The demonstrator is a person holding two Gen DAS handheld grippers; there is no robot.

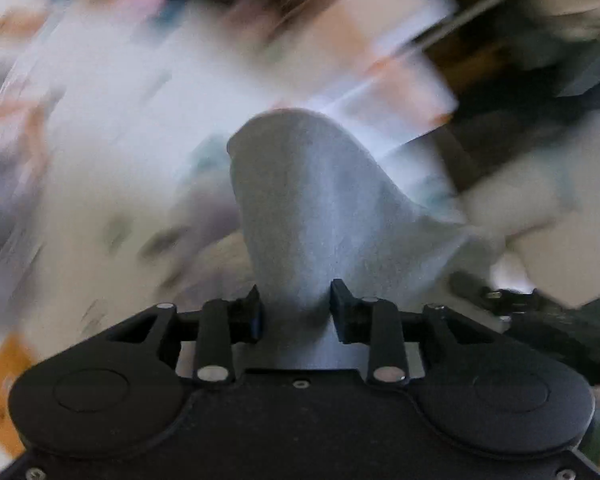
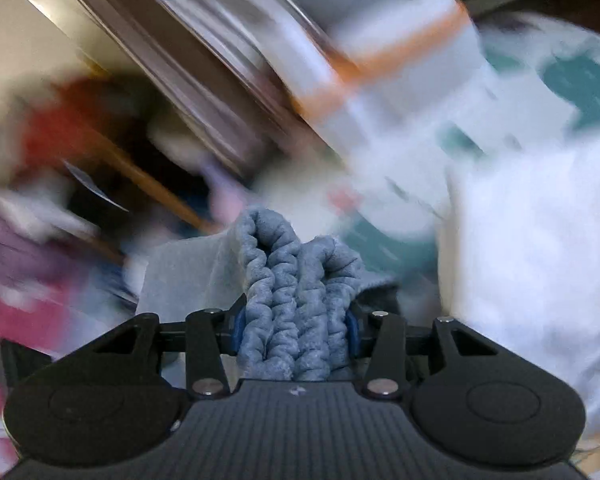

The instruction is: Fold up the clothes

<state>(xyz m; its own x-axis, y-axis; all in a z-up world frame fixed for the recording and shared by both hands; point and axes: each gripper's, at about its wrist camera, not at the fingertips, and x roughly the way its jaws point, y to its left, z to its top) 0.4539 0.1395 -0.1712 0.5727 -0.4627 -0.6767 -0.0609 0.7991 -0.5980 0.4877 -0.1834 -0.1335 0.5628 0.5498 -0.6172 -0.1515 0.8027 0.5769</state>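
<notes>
My left gripper (image 1: 296, 310) is shut on a grey-blue garment (image 1: 312, 208), which rises as a smooth fold between the fingers and trails off to the right. My right gripper (image 2: 296, 320) is shut on the same kind of grey-blue cloth (image 2: 296, 276), bunched here into thick gathered ridges like a ribbed hem, with a flat part spreading to the left. Everything behind both grippers is heavily blurred by motion.
In the left wrist view, a blurred white surface with orange patches (image 1: 112, 92) lies behind, and the other black gripper (image 1: 548, 312) shows at the right edge. In the right wrist view, blurred white and teal fabric (image 2: 520, 200) fills the right, red and pink items (image 2: 44, 136) the left.
</notes>
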